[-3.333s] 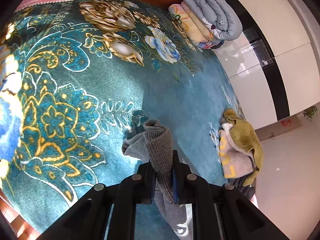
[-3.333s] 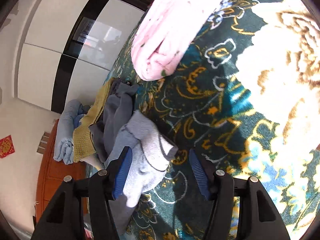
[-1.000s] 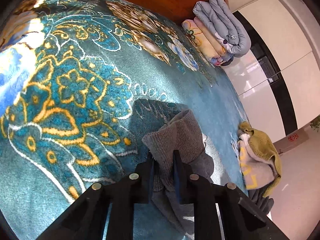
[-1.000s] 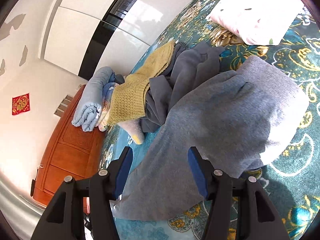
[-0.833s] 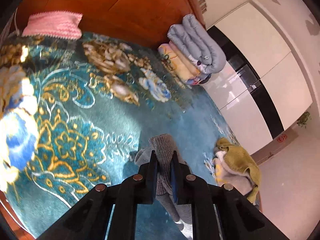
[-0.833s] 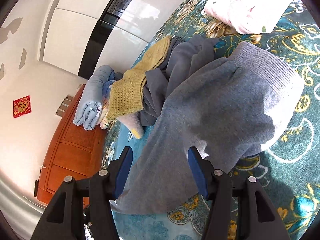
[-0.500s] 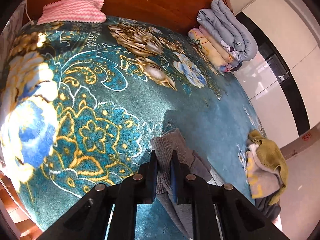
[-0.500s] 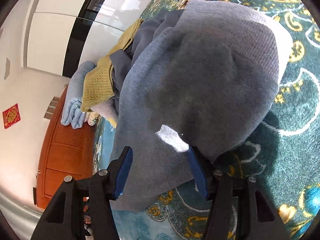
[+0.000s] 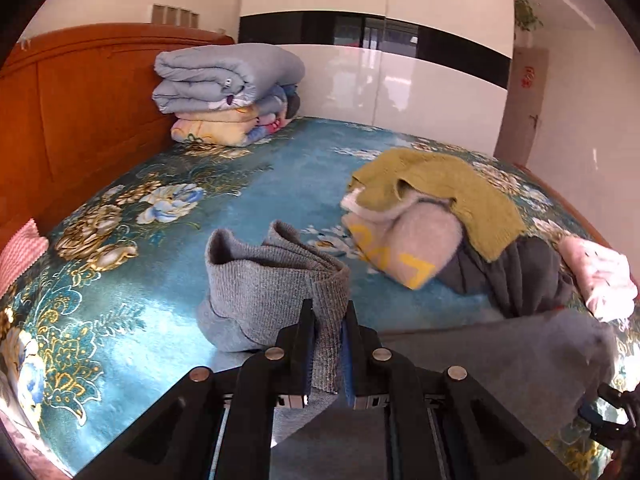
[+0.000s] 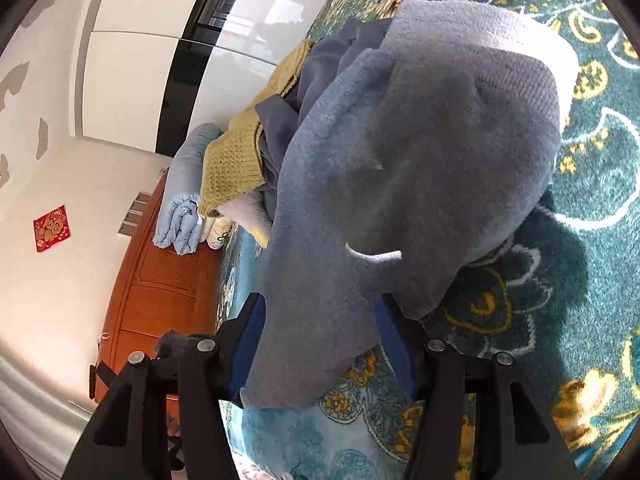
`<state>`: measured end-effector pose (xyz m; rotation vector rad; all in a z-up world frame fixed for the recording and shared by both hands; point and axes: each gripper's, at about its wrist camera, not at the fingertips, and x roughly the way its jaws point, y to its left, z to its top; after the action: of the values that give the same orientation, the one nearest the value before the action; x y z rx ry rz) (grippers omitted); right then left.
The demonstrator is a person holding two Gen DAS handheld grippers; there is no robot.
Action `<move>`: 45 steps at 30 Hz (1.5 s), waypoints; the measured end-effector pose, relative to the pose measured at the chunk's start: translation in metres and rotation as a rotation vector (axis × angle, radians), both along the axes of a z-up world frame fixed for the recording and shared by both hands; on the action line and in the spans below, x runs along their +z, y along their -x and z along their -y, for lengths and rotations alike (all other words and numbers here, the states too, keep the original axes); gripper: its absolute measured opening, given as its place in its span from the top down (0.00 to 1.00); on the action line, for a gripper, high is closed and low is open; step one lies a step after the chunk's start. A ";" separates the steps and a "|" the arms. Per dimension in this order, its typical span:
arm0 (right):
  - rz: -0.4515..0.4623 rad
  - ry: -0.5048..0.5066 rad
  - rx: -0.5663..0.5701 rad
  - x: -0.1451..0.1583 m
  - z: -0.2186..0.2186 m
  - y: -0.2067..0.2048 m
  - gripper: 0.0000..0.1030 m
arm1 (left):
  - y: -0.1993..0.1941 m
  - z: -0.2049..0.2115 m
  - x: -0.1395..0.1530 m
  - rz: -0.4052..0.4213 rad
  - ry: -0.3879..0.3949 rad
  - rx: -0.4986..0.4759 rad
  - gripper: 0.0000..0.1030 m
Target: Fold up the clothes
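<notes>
A grey knit garment (image 9: 264, 288) lies on the teal floral bedspread (image 9: 120, 280). My left gripper (image 9: 327, 320) is shut on its ribbed cuff and holds it just above the bed. The same grey garment (image 10: 400, 168) fills the right wrist view, spread flat between the fingers of my right gripper (image 10: 320, 344). The right jaws stand wide apart, with the cloth's edge lying between them and nothing pinched.
A pile of unfolded clothes with a mustard knit (image 9: 448, 192) on top lies to the right. A pink garment (image 9: 600, 276) lies at the far right. Folded quilts (image 9: 228, 92) are stacked against the wooden headboard (image 9: 80, 112). White wardrobe doors (image 9: 400, 92) stand behind the bed.
My left gripper has tipped up and turned towards the wardrobe side, still holding the cuff. The right gripper has moved closer over the grey garment, still open.
</notes>
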<state>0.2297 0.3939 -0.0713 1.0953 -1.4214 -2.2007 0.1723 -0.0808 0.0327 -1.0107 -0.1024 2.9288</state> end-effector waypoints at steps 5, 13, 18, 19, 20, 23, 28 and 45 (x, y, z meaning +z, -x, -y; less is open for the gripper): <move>-0.021 0.013 -0.027 0.000 -0.010 -0.011 0.43 | -0.009 -0.088 -0.031 0.040 0.135 -0.139 0.88; -0.012 0.041 -0.046 -0.014 -0.013 -0.017 0.43 | -0.013 -0.135 -0.071 0.109 0.212 -0.193 0.82; -0.013 0.031 -0.043 -0.015 -0.014 -0.021 0.43 | -0.017 -0.131 -0.074 0.138 0.134 -0.252 0.41; -0.012 0.028 -0.043 -0.014 -0.013 -0.020 0.43 | -0.020 -0.127 -0.071 0.133 0.110 -0.264 0.39; -0.011 0.025 -0.042 -0.014 -0.012 -0.020 0.43 | -0.022 -0.123 -0.068 0.133 0.081 -0.280 0.39; -0.018 -0.003 -0.016 -0.007 -0.003 -0.019 0.43 | -0.028 -0.095 -0.052 0.117 -0.067 -0.299 0.38; -0.084 -0.091 0.135 0.020 0.047 -0.004 0.43 | -0.025 -0.024 -0.043 0.058 -0.111 -0.071 0.33; -0.013 -0.158 0.420 0.012 0.217 0.086 0.42 | -0.043 0.085 -0.107 0.243 -0.064 0.181 0.33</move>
<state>0.1440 0.1768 -0.0595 1.2918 -0.9167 -2.0300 0.2154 -0.1658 -0.0746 -1.4122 -0.3082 2.9198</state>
